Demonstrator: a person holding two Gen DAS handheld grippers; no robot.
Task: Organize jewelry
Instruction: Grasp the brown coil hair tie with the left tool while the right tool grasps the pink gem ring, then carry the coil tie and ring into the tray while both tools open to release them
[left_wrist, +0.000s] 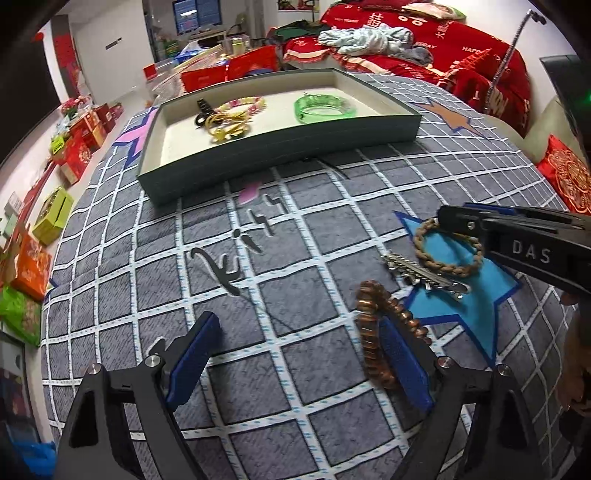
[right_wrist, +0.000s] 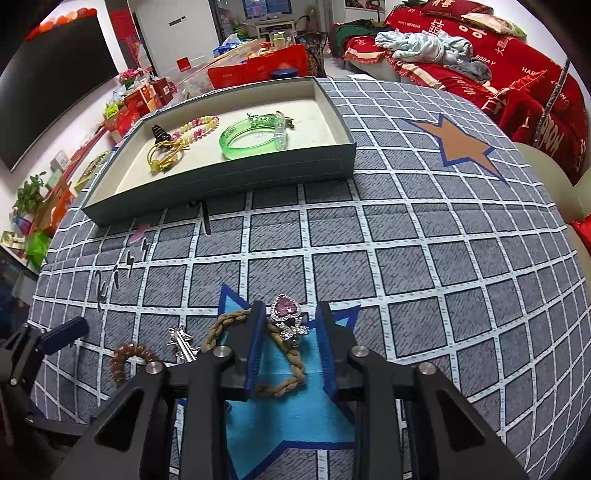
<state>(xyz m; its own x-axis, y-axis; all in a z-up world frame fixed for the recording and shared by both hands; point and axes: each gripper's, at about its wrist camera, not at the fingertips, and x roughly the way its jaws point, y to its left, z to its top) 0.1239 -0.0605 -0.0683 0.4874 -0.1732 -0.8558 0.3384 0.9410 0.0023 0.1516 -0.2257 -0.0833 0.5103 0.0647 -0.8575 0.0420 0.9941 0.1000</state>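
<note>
A grey-green tray (left_wrist: 280, 147) (right_wrist: 229, 181) holds a green bangle (left_wrist: 321, 107) (right_wrist: 251, 138), a pink-yellow bead bracelet (left_wrist: 242, 105) (right_wrist: 195, 127), gold pieces (left_wrist: 225, 127) (right_wrist: 164, 155) and a black clip (left_wrist: 204, 107). My left gripper (left_wrist: 299, 332) is open; a copper spiral hair tie (left_wrist: 373, 332) (right_wrist: 127, 356) lies against its right finger. My right gripper (right_wrist: 291, 321) (left_wrist: 480, 229) is open, its fingers astride a braided brown bracelet (right_wrist: 284, 365) (left_wrist: 448, 251) and a pink heart ring (right_wrist: 286, 314). A silver clip (left_wrist: 424, 275) (right_wrist: 183, 341) lies between the grippers.
The table wears a grey checked cloth (left_wrist: 295, 240) with a blue star (right_wrist: 295, 417) and an orange star (right_wrist: 461, 144). A red-covered sofa (left_wrist: 424, 44) stands behind at right. Gift boxes (left_wrist: 74, 147) line the floor at left.
</note>
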